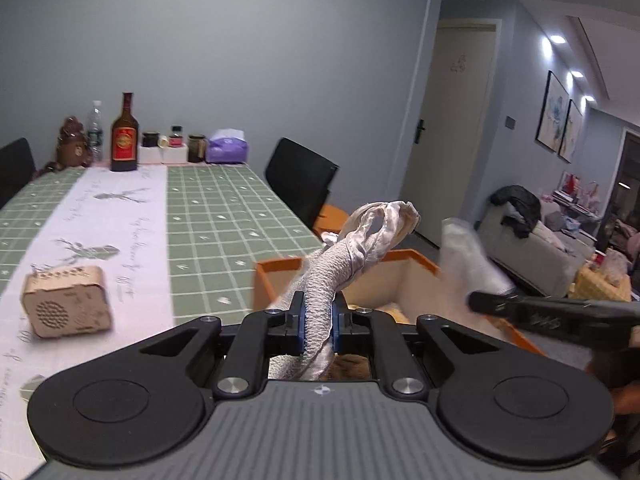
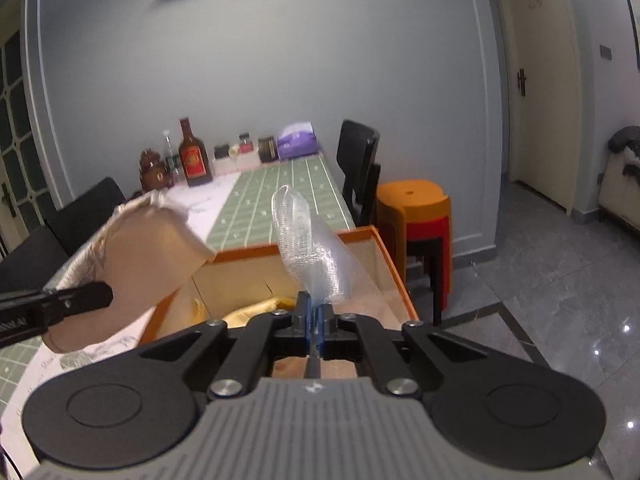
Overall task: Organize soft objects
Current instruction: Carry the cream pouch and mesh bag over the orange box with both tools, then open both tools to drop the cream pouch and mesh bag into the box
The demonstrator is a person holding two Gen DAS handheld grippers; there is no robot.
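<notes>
Both grippers are busy at once over the box. Left gripper has its jaws squeezed on a twisted pale, beige-and-cream garment, which rises ahead of the fingers in a rope and flops over at its top. Right gripper is pinched tight on a thin, see-through mesh cloth that stands up in front of it like a sail. The open orange-edged cardboard box sits just ahead of and below both tools, with something yellowish already lying in the bottom.

My guess is that both pieces are meant for that box. To do it neatly, each tool should come down well inside the walls before the jaws part, because limp fabric will hang over the rim if let go high or near an edge. The mesh looks very light and may cling to the pads; a small shake or a drag against the box floor would probably free it. The twisted garment is bulkier and may want pressing down.

The two tools hang near each other, the left one's finger showing at the right tool's left side, so lowering one at a time seems wise. Off to the right gripper's right, stacked orange and red stools stand close by the box's far corner, then open floor. To the left tool's left lies the checked tablecloth and a small wooden speaker-like box, well apart.
</notes>
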